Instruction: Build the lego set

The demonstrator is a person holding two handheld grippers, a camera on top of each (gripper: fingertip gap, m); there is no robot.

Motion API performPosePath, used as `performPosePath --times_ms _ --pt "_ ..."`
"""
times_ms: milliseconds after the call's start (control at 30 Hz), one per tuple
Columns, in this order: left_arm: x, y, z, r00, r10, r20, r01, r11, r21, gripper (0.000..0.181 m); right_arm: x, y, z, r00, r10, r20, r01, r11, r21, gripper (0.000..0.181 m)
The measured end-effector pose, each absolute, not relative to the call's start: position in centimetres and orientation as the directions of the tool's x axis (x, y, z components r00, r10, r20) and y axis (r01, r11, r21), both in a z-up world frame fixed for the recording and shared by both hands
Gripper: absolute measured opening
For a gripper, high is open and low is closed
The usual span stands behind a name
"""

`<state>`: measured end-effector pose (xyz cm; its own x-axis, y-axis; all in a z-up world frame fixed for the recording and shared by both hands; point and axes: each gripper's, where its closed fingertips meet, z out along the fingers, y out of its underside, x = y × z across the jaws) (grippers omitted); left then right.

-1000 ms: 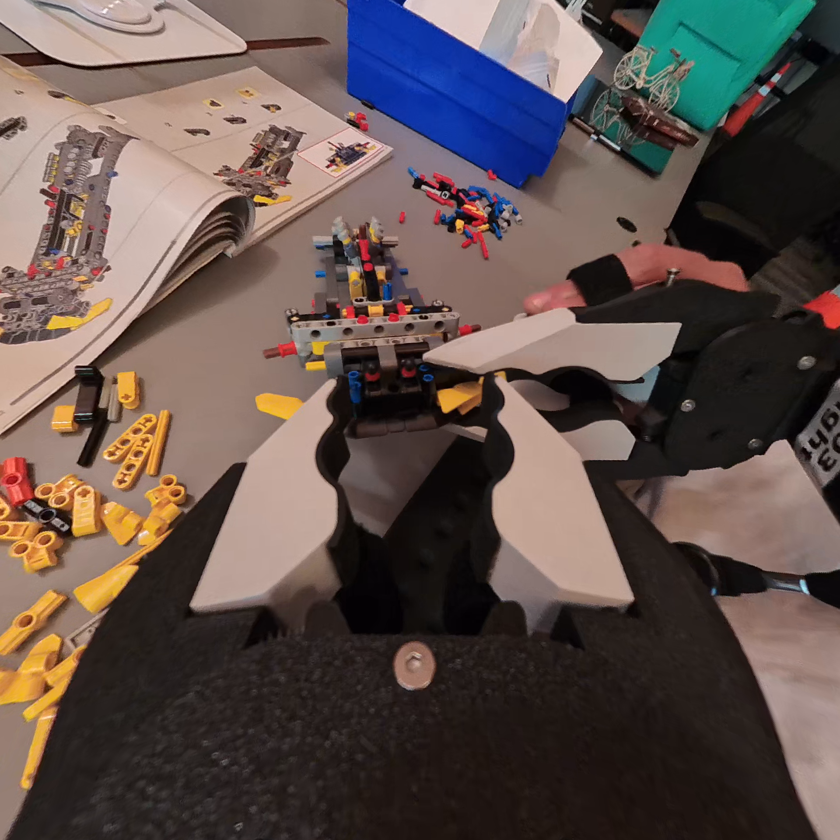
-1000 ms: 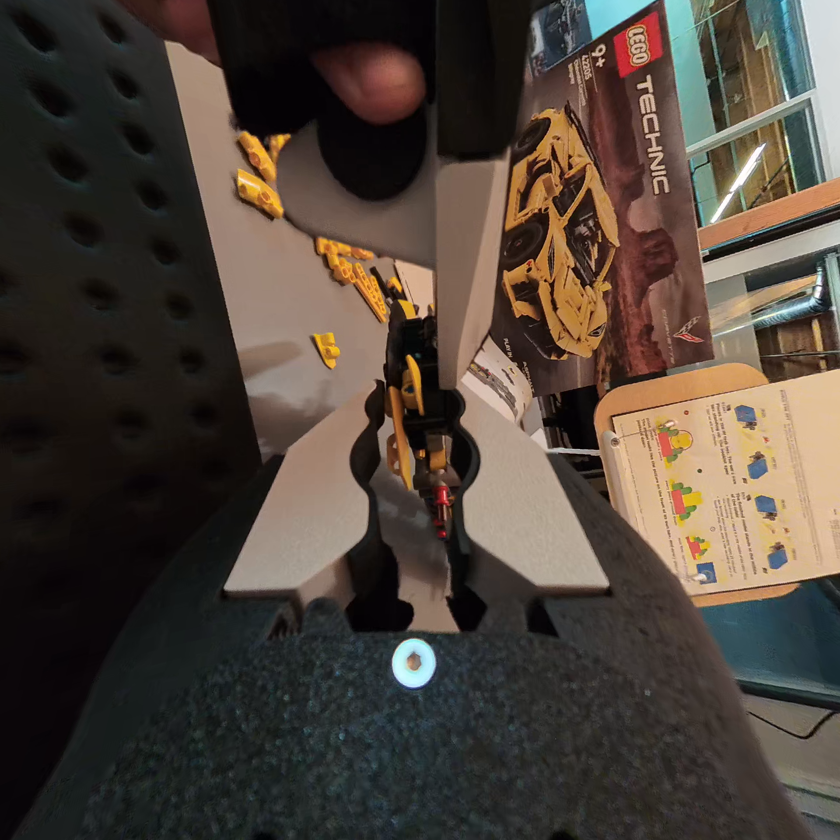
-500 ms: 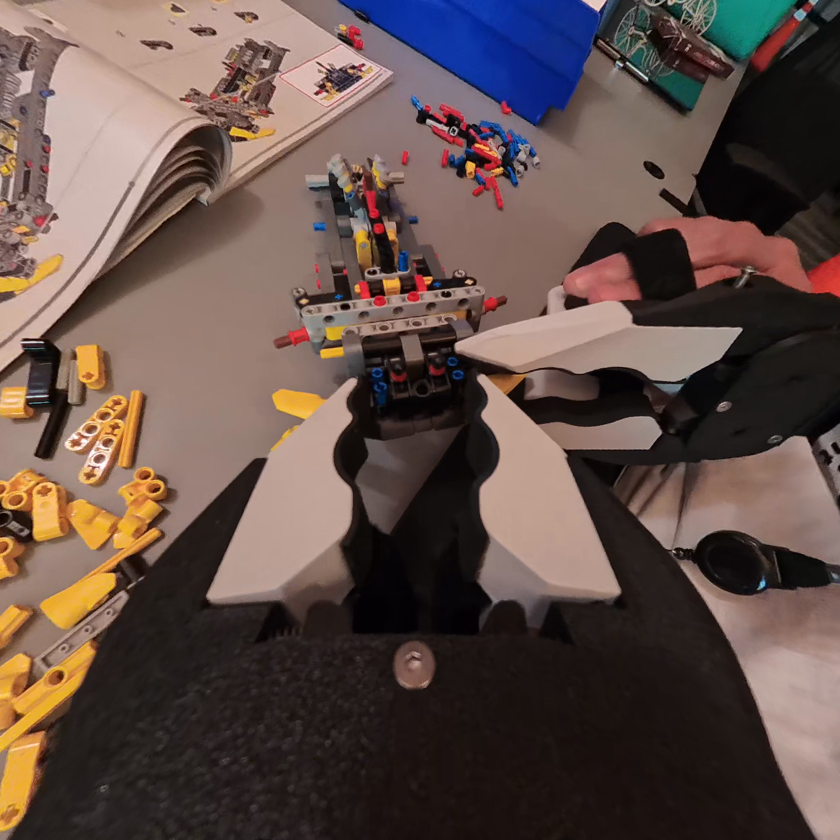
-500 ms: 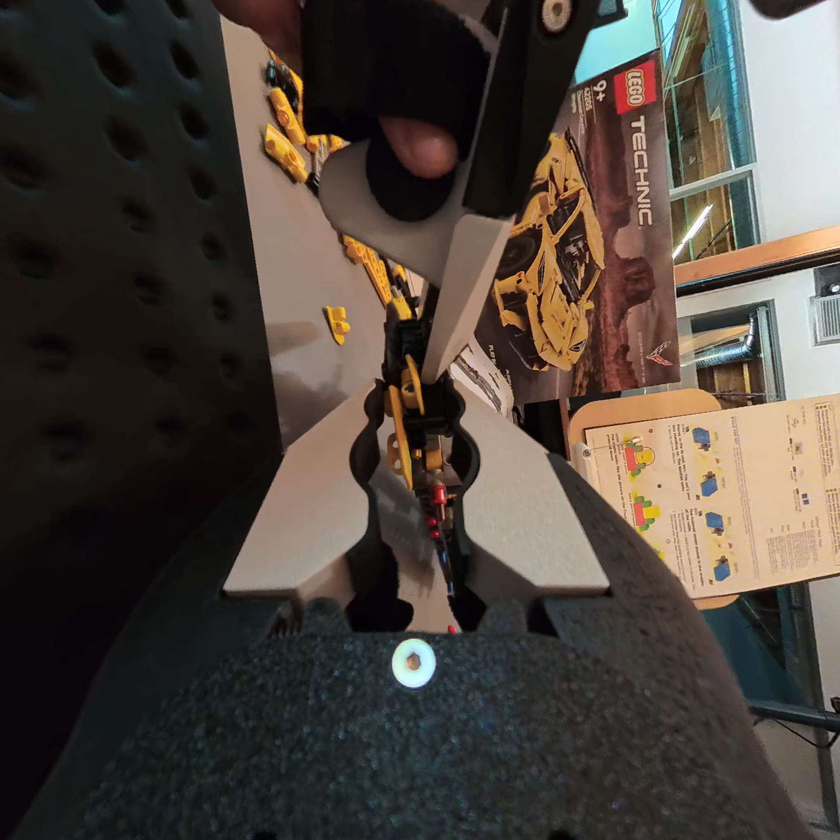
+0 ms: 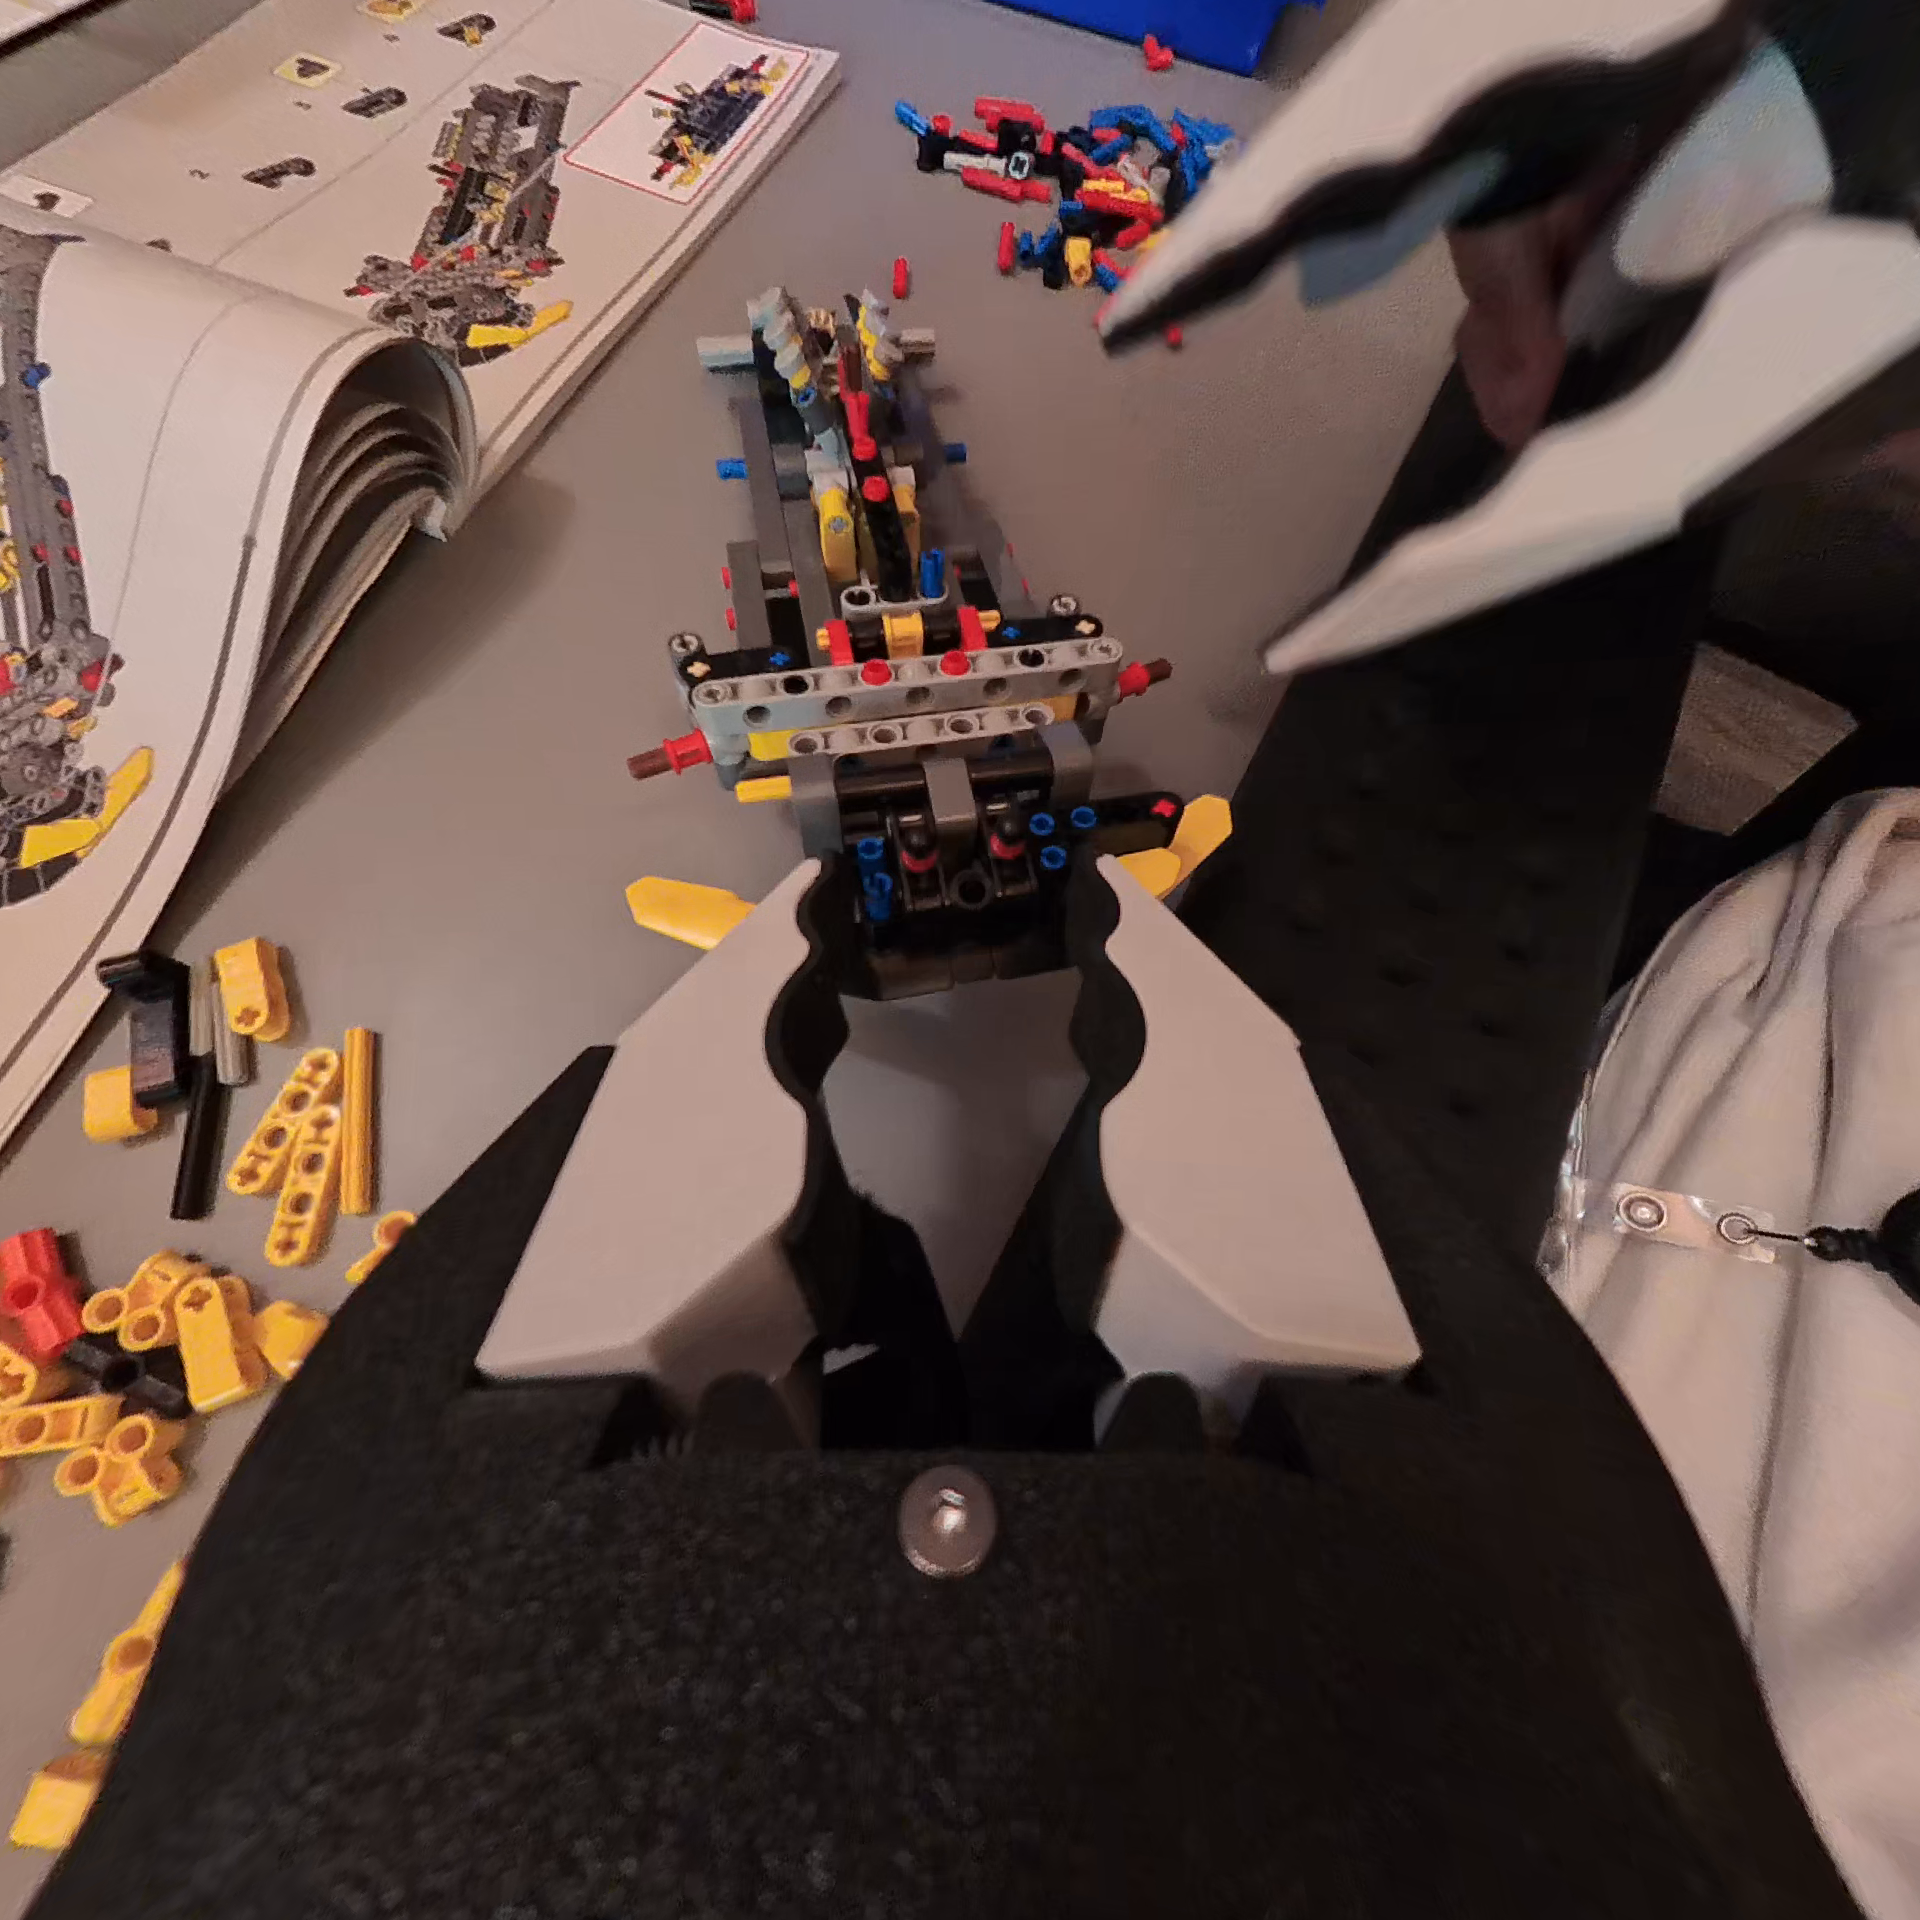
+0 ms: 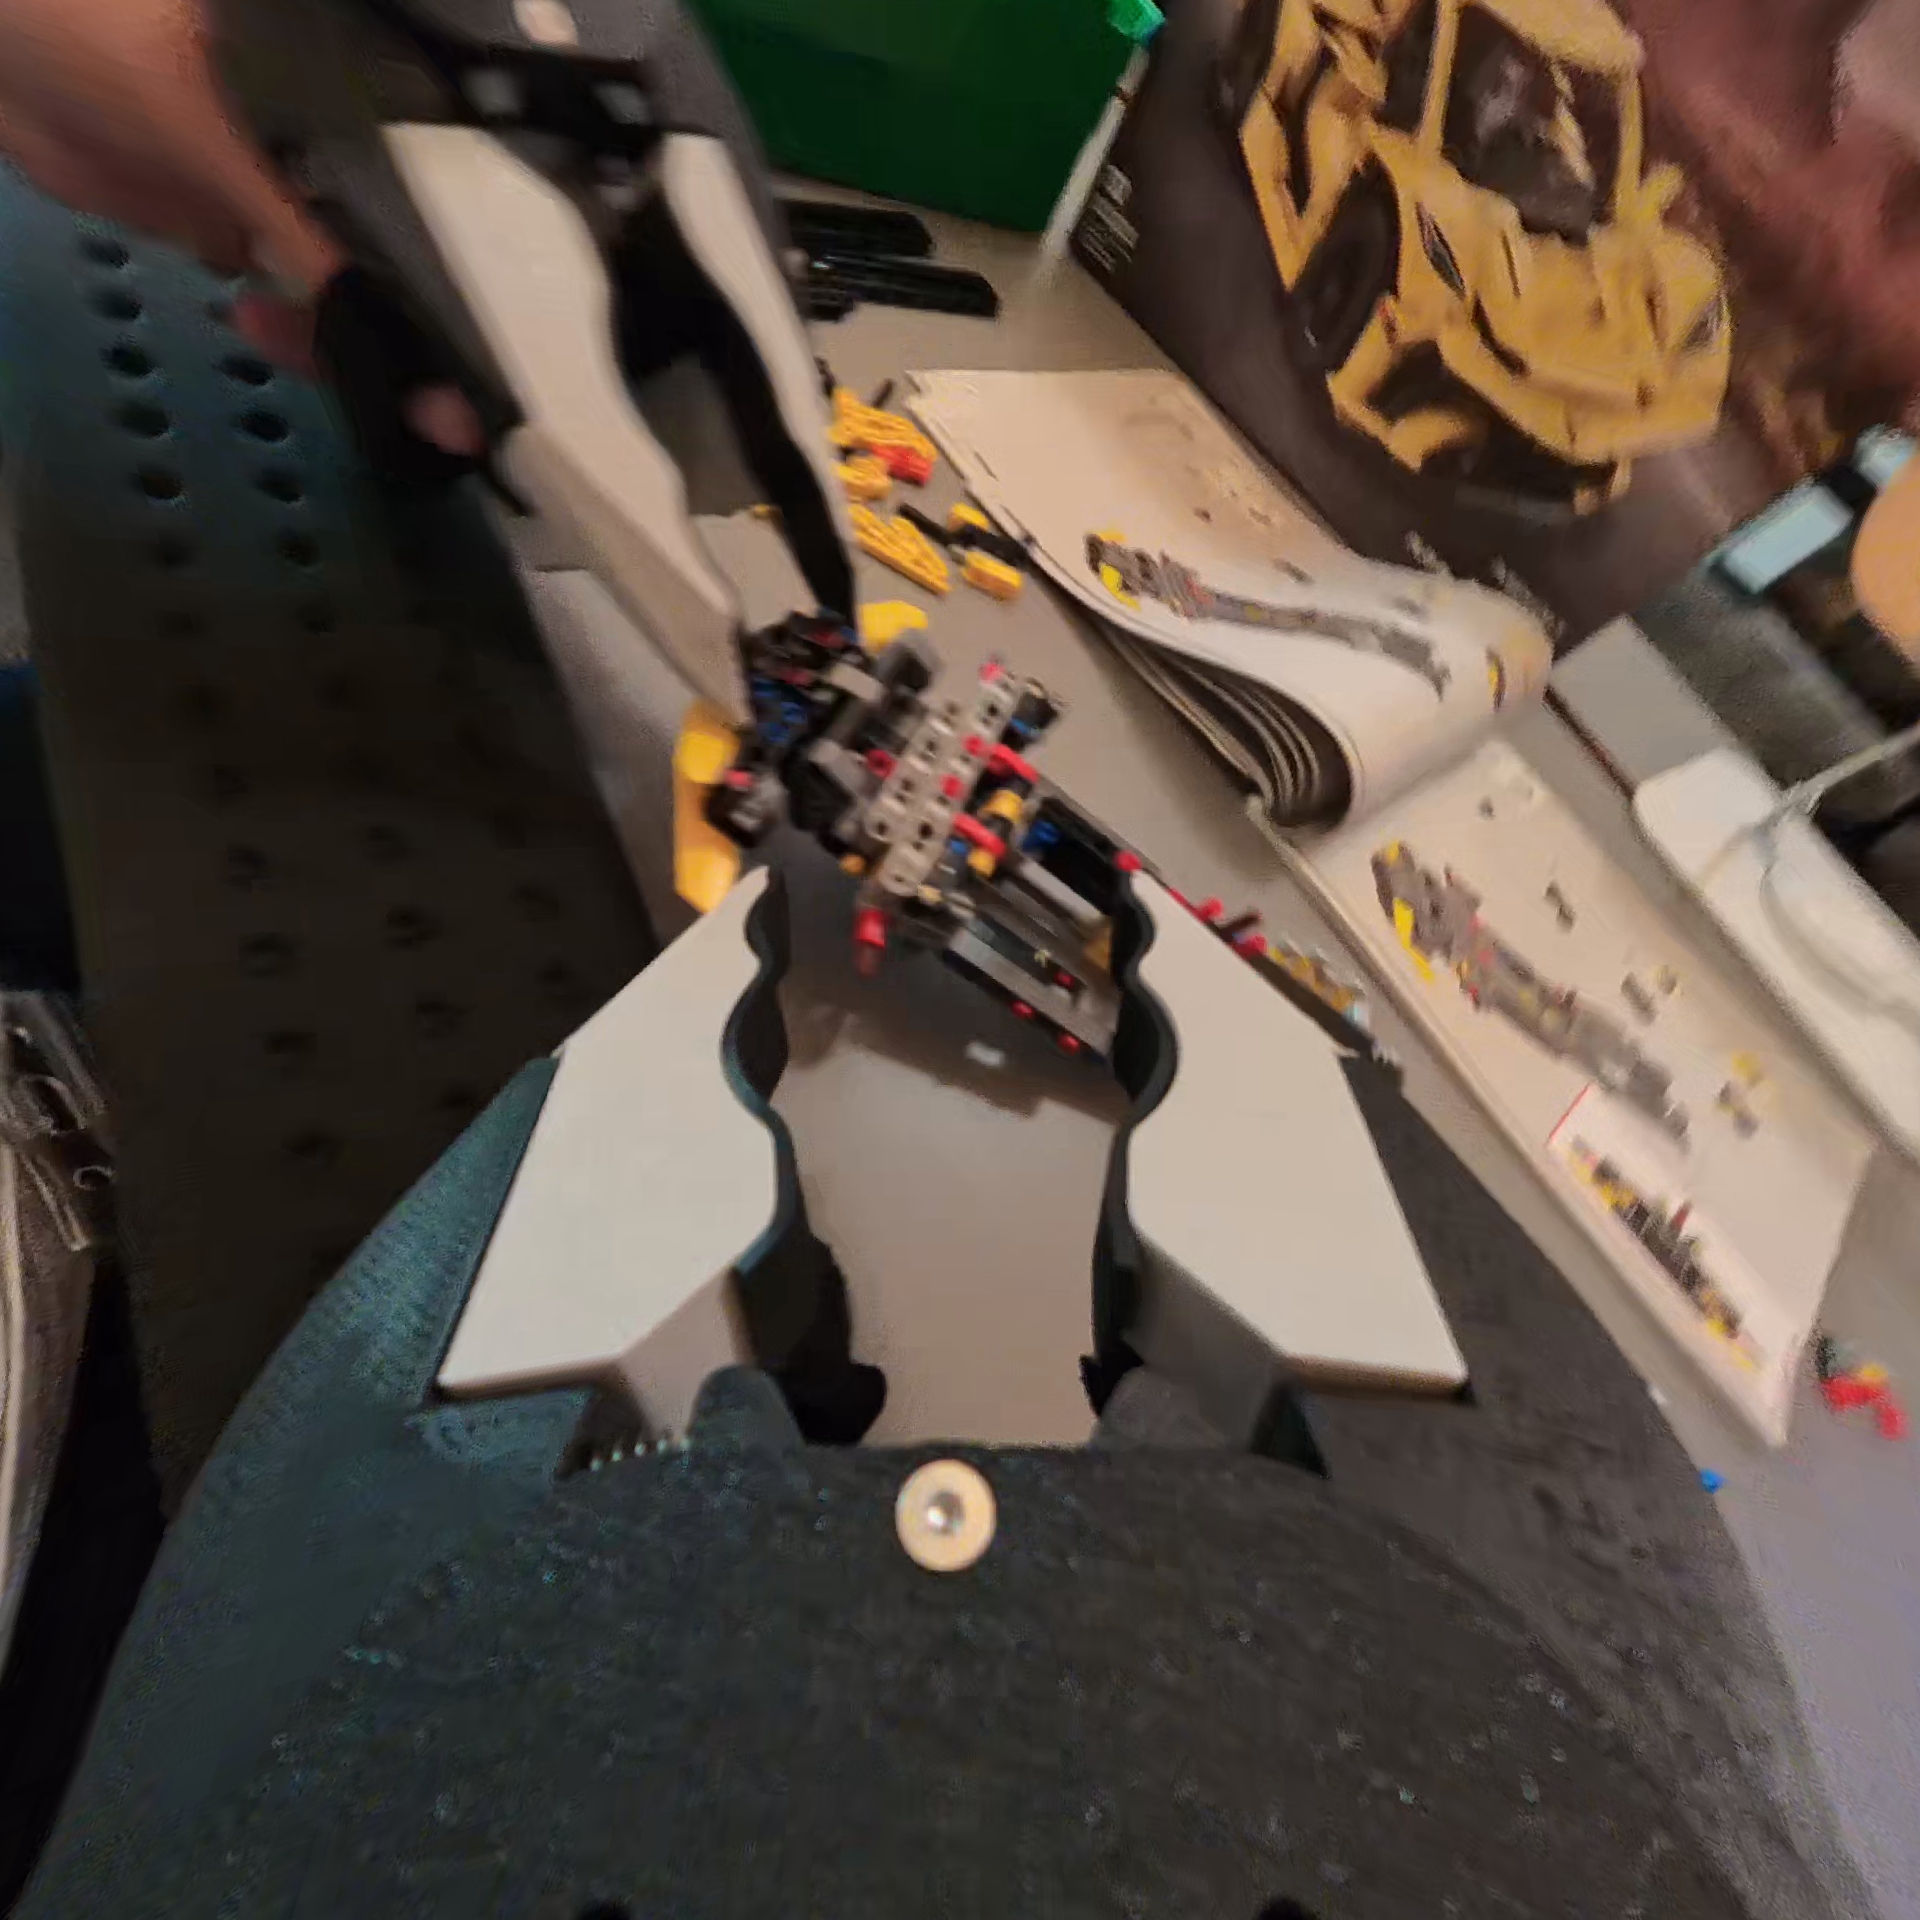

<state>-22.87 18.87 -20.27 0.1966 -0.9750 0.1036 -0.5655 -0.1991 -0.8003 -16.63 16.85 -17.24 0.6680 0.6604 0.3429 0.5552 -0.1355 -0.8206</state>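
The long grey, black and yellow lego chassis lies on the grey table, pointing away from me. My left gripper is shut on its near black end. A yellow panel sticks out at that end's right side. My right gripper is open and empty, raised above and to the right of the chassis. The right wrist view is blurred: the right gripper is open over the chassis, and the left gripper pinches its far end.
An open instruction booklet lies to the left. Loose yellow parts lie at front left, and a pile of small red and blue pins at the back. The set's box stands behind the booklet. A black perforated surface is on the right.
My right gripper let go of the yellow part at the chassis side, opened and pulled up and away. The left gripper kept its hold on the chassis end.
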Motion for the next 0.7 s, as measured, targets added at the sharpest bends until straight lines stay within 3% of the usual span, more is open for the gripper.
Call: performPosePath --times_ms 167,333,567,700 --pt "-22.2 19.5 -21.6 0.175 -0.979 0.102 -0.616 -0.19 -0.764 0.039 -12.4 20.4 -15.3 0.765 0.644 -0.028 0.196 -0.274 -0.941 0.062" --pt "-21.6 20.2 -23.0 0.165 -0.982 0.093 -0.662 -0.18 -0.727 0.039 -9.1 25.0 -14.3 0.789 0.556 -0.262 -0.09 -0.317 -0.944 0.062" --pt "-21.7 20.3 -23.8 0.151 -0.988 0.025 -0.708 -0.126 -0.695 0.039 -8.8 25.0 -17.1 0.826 0.552 -0.118 0.05 -0.279 -0.959 0.033" --pt "-21.9 20.4 -23.7 0.172 -0.985 0.032 -0.7 -0.145 -0.7 0.039 -9.4 24.3 -16.4 0.784 0.599 -0.163 0.004 -0.266 -0.964 0.026"
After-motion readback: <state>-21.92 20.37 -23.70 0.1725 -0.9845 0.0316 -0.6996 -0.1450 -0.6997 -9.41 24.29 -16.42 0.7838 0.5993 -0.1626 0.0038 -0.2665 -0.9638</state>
